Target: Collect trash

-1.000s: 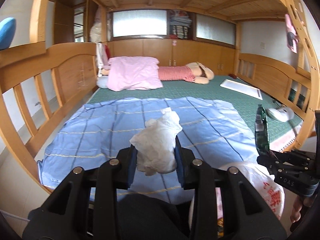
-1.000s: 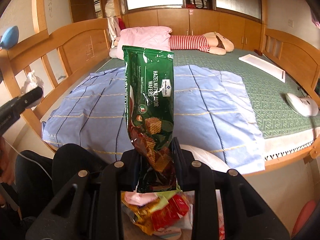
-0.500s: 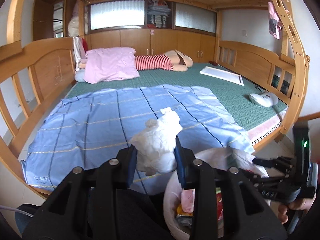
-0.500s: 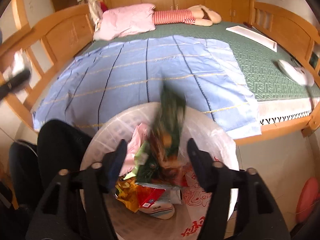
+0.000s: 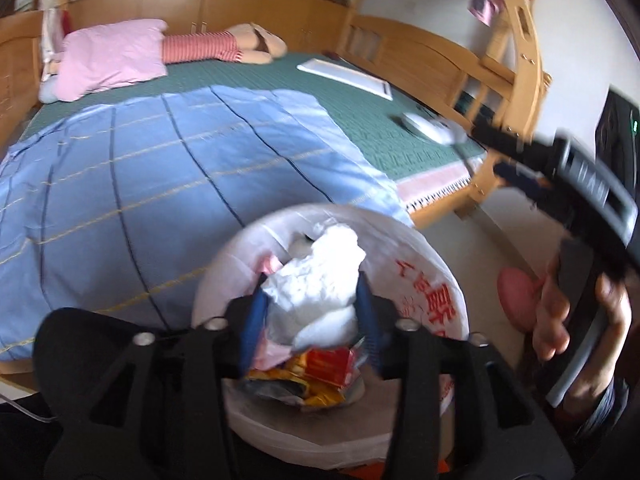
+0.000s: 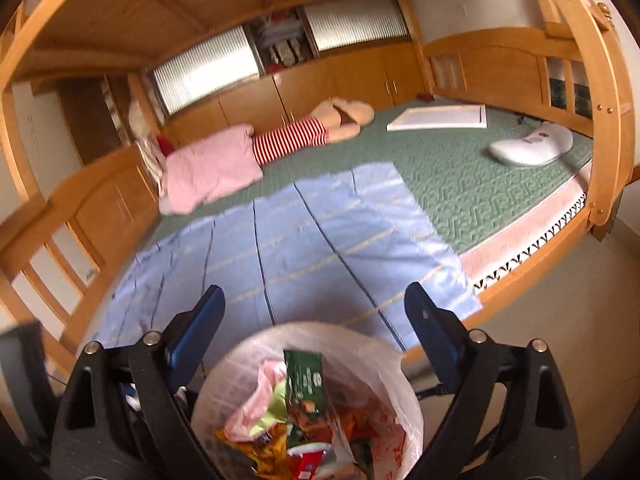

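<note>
Left tongs (image 5: 310,322): I have them clamped on a crumpled white tissue wad (image 5: 320,284), directly above the mouth of the trash bag (image 5: 424,276).
Tissue wad: it stands roughly upright between my blue pads (image 5: 252,320), its long axis running from the pads up toward the bed (image 5: 360,120), and it bulges past the tips.
Right tongs (image 6: 314,332): spread wide with nothing between them, over the near rim of the trash bag (image 6: 256,344).
Green wrapper (image 6: 306,380): inside the trash bag, standing on end among orange, red and pink wrappers, its long axis pointing up toward the bed (image 6: 460,184); its print is too blurred to read.
Trash bag writing: red characters on the white plastic, partly visible and not legible to me.
Trash bag place: on the floor just beside the bed's near edge, below the blue striped sheet (image 5: 140,184).
</note>
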`<state>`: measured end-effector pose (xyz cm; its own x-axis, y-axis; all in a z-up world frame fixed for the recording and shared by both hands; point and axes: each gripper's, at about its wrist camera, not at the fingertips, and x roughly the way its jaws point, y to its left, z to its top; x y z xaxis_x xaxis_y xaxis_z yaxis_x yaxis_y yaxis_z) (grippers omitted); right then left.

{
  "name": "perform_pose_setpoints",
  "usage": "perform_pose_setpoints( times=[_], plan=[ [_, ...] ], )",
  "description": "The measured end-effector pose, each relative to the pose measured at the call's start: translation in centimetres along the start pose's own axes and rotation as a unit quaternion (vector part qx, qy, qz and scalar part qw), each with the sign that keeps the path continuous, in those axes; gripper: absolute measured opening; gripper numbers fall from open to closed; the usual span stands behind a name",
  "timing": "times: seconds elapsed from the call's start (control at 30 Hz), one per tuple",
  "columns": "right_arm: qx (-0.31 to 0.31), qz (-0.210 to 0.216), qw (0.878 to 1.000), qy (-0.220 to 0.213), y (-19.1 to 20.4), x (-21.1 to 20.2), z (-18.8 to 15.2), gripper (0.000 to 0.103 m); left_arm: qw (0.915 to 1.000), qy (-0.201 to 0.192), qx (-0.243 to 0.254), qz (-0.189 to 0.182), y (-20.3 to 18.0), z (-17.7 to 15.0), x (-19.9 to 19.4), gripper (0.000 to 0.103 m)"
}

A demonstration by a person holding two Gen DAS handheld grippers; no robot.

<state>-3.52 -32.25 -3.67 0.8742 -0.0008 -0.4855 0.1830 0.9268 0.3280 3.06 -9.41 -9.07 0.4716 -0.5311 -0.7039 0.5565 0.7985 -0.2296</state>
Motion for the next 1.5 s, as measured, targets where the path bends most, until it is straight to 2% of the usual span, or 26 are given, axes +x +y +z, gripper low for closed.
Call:
perform_pose_setpoints(
  times=[0.1, 0.17, 0.2, 0.27, 0.37, 0.47, 0.6, 0.63, 0.9, 1.5],
  plan=[
    [0.009, 0.005, 1.000, -0.008, -0.1, -0.2, 0.2, 0.097, 0.9998, -0.012, 0.007, 0.018, -0.3, -0.1, -0.1, 0.083],
    [0.017, 0.000, 1.000, -0.011, 0.0, -0.3, 0.0, 0.099, 0.9985, -0.028, 0.009, 0.045, -0.3, 0.0, -0.7, 0.088],
    [0.012, -0.008, 1.000, -0.015, 0.3, -0.4, -0.1, 0.100, 0.9961, -0.040, 0.009, 0.078, 0.0, 0.3, -1.2, 0.091],
    [-0.015, -0.023, 1.000, -0.016, 1.4, -0.4, -0.4, 0.100, 0.9877, -0.066, 0.006, 0.142, 0.6, 0.7, -2.4, 0.094],
    [-0.065, -0.033, 0.997, -0.010, 3.1, 0.2, -1.1, 0.100, 0.9669, -0.113, -0.017, 0.228, 1.9, 1.1, -5.3, 0.099],
    [-0.115, -0.040, 0.993, -0.010, 5.6, 0.5, -2.0, 0.100, 0.9487, -0.155, -0.044, 0.272, 3.1, 1.3, -8.1, 0.100],
    [-0.153, -0.039, 0.987, -0.016, 7.8, 0.5, -2.6, 0.100, 0.9333, -0.179, -0.063, 0.305, 3.9, 1.2, -10.5, 0.100],
    [-0.158, -0.037, 0.987, -0.019, 8.1, 0.4, -2.6, 0.100, 0.9311, -0.182, -0.066, 0.309, 4.1, 1.1, -10.8, 0.100],
    [-0.165, -0.034, 0.985, -0.024, 8.7, 0.1, -2.7, 0.100, 0.9318, -0.185, -0.066, 0.305, 4.6, 1.3, -12.0, 0.100],
    [-0.173, -0.042, 0.984, -0.024, 9.5, -0.1, -3.2, 0.100, 0.9333, -0.184, -0.063, 0.302, 4.1, 1.1, -11.7, 0.100]
  ],
)
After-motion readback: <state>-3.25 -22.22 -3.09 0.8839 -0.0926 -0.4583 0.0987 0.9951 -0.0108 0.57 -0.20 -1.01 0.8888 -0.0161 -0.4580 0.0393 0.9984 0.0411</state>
